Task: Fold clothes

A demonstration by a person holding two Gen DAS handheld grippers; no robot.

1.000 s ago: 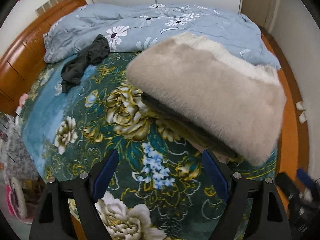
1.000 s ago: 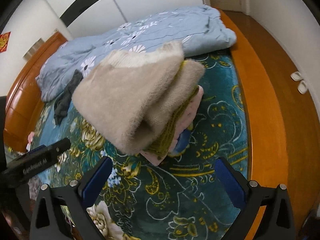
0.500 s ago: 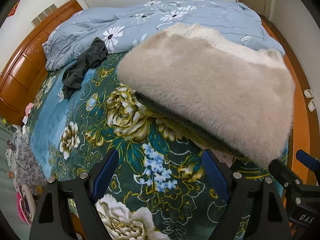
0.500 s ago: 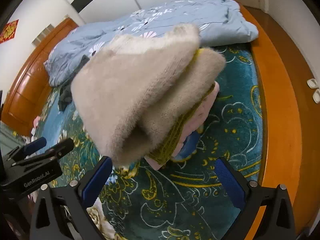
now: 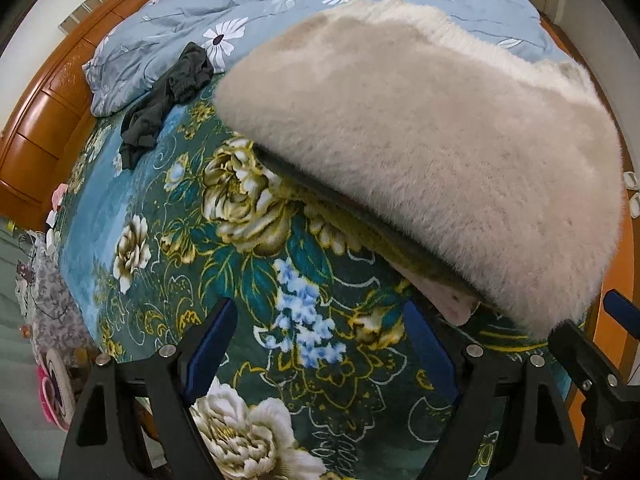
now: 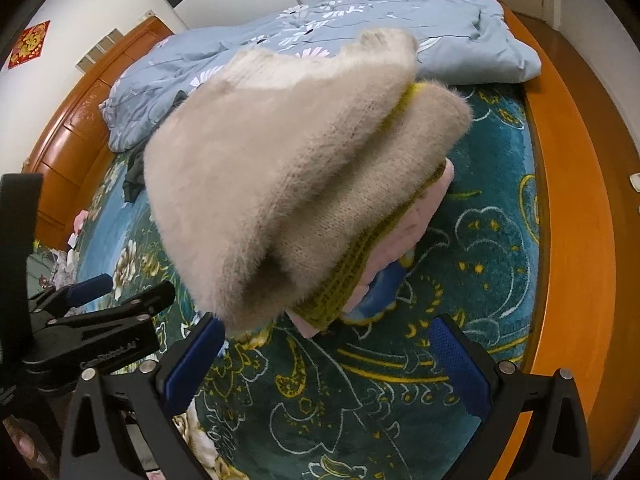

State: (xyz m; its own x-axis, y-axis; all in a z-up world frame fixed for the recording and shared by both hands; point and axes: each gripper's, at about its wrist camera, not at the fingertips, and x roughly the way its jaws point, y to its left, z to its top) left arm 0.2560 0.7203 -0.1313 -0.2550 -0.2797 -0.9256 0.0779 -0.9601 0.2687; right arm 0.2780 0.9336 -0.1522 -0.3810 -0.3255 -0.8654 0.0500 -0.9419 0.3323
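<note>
Left gripper [image 5: 320, 344] and right gripper [image 6: 324, 364] — fingers spread wide, nothing between them, both low over the floral blanket [image 5: 248, 272]. Just ahead: folded beige sweater [image 6: 280, 184] topping a stack with an olive knit [image 6: 352, 276] and pink garment [image 6: 416, 220] beneath. Beyond — dark garment [image 5: 168, 96] crumpled beside the blue quilt [image 5: 280, 12].

A folded stack of clothes [image 5: 420, 168] lay on the bed just ahead of both open claws. A fuzzy beige sweater [image 6: 280, 168], doubled over, sat on top; beneath it lay an olive knit [image 6: 352, 276], then a pink garment [image 6: 416, 216]. A dark garment [image 5: 168, 96] lay crumpled far ahead, left.
</note>
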